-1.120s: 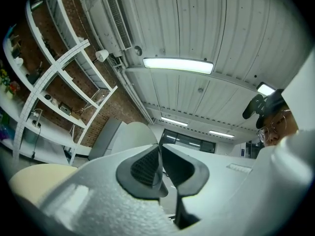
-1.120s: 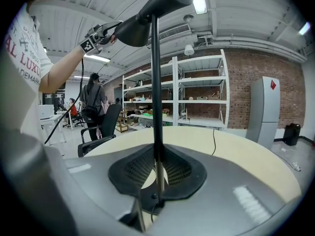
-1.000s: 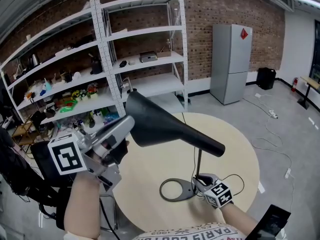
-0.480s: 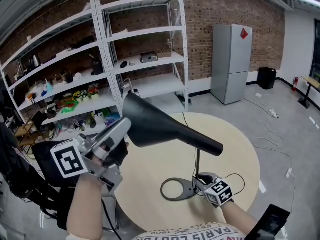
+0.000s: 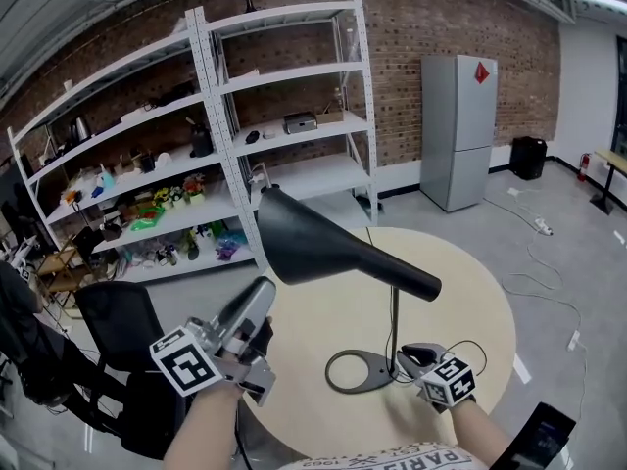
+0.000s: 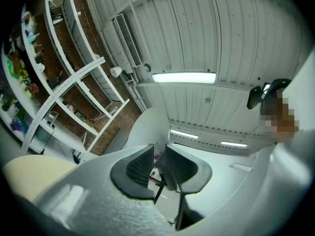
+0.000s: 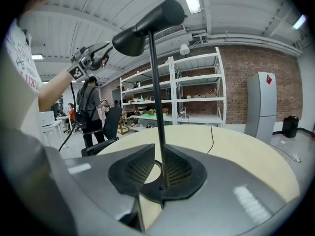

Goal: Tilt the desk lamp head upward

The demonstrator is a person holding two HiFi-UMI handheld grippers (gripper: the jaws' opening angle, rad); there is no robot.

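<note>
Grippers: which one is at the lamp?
The right gripper: lamp stem stands between its jaws. The left gripper hangs clear of the lamp head, jaws just opened, empty.

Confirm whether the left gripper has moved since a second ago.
Yes: the left gripper has dropped away from the lamp head, toward the table edge; its jaws just opened, empty.

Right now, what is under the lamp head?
The round table, the lamp's ring base and thin pole, with the right gripper at its foot. The lamp head hides the table patch behind it.
</note>
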